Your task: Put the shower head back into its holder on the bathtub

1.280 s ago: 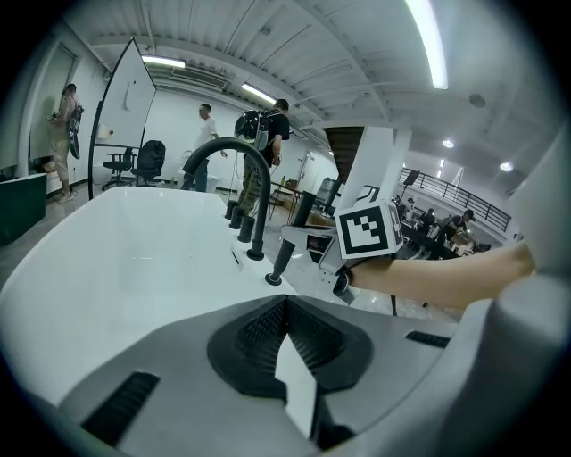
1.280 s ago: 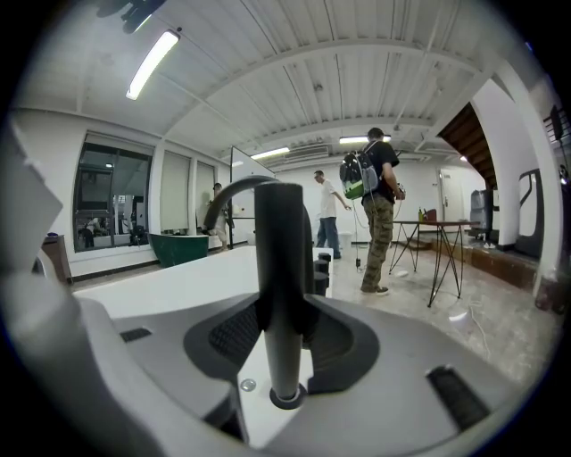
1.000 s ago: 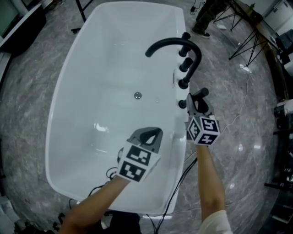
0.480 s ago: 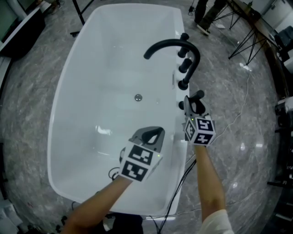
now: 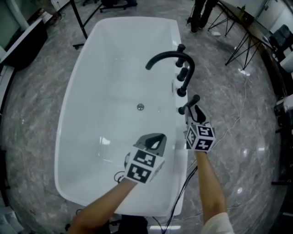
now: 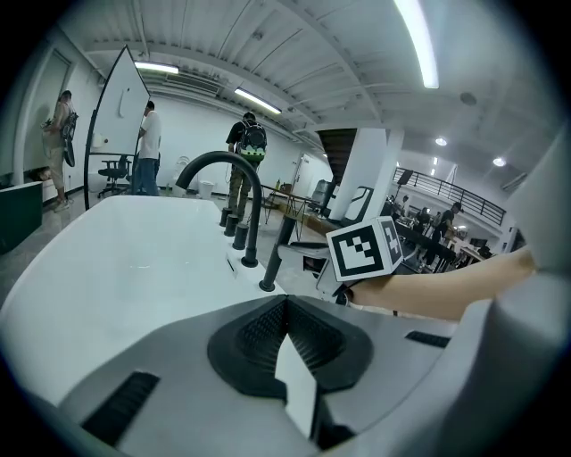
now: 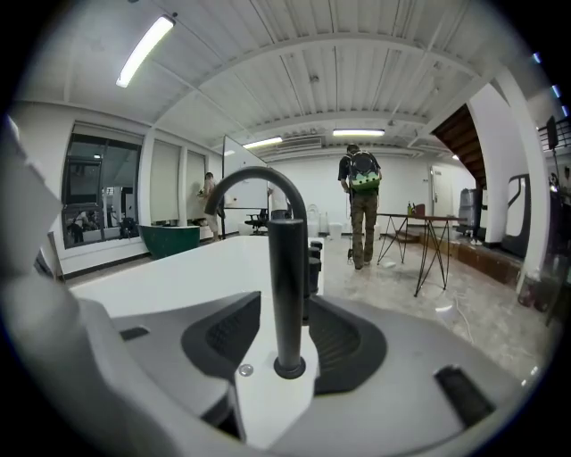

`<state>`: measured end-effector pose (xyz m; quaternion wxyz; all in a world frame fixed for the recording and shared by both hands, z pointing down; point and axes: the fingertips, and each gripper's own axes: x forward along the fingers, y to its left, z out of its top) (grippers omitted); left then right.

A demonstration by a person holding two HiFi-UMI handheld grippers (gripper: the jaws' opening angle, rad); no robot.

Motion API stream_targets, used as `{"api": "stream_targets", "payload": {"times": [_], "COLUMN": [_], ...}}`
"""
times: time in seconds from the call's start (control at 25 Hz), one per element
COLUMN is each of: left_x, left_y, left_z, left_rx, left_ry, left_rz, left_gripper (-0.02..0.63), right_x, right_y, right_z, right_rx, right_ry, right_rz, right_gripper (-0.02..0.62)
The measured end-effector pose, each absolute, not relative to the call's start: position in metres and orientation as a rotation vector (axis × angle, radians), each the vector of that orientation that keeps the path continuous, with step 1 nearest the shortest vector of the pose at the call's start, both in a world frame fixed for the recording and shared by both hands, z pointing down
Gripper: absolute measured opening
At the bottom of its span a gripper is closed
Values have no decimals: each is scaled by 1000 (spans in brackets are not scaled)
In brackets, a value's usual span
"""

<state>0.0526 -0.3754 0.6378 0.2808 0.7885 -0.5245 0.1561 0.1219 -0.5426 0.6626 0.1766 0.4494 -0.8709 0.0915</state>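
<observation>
The black shower head (image 5: 191, 102) stands upright in its holder (image 7: 287, 365) on the white bathtub rim (image 5: 181, 132), just short of the black knobs (image 5: 183, 73) and the arched black faucet (image 5: 170, 56). My right gripper (image 5: 196, 112) is at the rim with its jaws on either side of the handle. In the right gripper view the shower head (image 7: 287, 286) rises between the jaws of the right gripper (image 7: 284, 312), which are opening, with a gap on each side. My left gripper (image 5: 154, 140) hovers over the tub's inside, shut and empty; the left gripper view shows the left gripper (image 6: 285, 305) closed.
The drain (image 5: 140, 106) sits in the tub floor. Black cables (image 5: 183, 178) run down the tub's near right side. Tripod legs (image 5: 242, 43) and a person's legs (image 5: 200, 13) stand on the marble floor beyond the tub. People (image 6: 148, 147) stand in the background.
My right gripper's jaws have spread apart from the shower head handle, which now stands in the holder. The right hand shifted slightly along the rim. The left gripper stayed put.
</observation>
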Motion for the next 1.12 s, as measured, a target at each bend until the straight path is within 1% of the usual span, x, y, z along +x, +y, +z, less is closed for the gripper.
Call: {"api": "stream_targets", "payload": {"times": [0.48,0.56,0.8,1.0,1.12], "left_x": [50,48,32,10,-5], "left_y": [-311,-297,-247,-203,-173], "left_z": [563,552,523,506,498], "left_rx": [2189,2205,2244,2255,2262], "left_ry": [-1411,-1411,-1418,-1429,-1442], "left_rz": [394,390,398,365,353], "left_gripper": [7,8,8,8,8], "right_x": [106,102,80,53,39], "right_y": [-436,-412,-338,-277,-238], "right_z": [574,559,517,488,474], "right_rx": [1248,1243,1247,1251,1260], "right_ry": [-2524,-2538,-2590,-2627,-2645], "right_rz": [300,311,337,315,308], "right_gripper": [169,158,91,52,40]}}
